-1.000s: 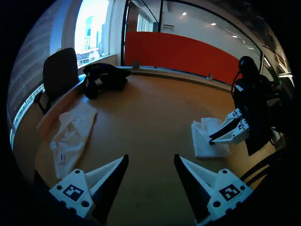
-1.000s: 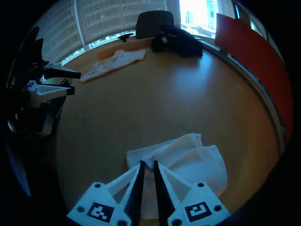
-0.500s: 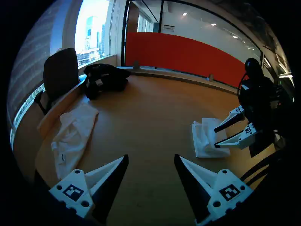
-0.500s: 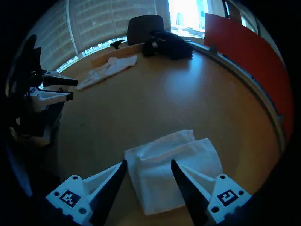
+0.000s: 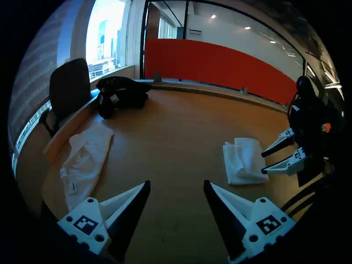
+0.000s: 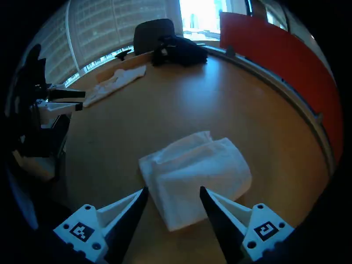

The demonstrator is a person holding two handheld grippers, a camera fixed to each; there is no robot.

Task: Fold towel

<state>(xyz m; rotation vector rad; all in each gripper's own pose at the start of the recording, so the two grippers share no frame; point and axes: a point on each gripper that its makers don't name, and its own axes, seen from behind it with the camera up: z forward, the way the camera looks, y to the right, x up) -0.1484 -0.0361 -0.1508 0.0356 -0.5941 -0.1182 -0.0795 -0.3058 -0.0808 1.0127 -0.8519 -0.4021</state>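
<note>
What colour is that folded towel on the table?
White. The folded towel shows best in the right gripper view.

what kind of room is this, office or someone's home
Most likely an office meeting room, not a home: a large wooden table, a black office chair at its far edge, and a tall window looking out on city towers.

The tabletop (image 5: 176, 127) is viewed low from its near edge toward the far red wall (image 5: 211, 57) in the left gripper view; the towel (image 6: 196, 174) is seen close, from above, in the right gripper view (towel, tabletop and chair (image 5: 68, 86) are shared).
</note>
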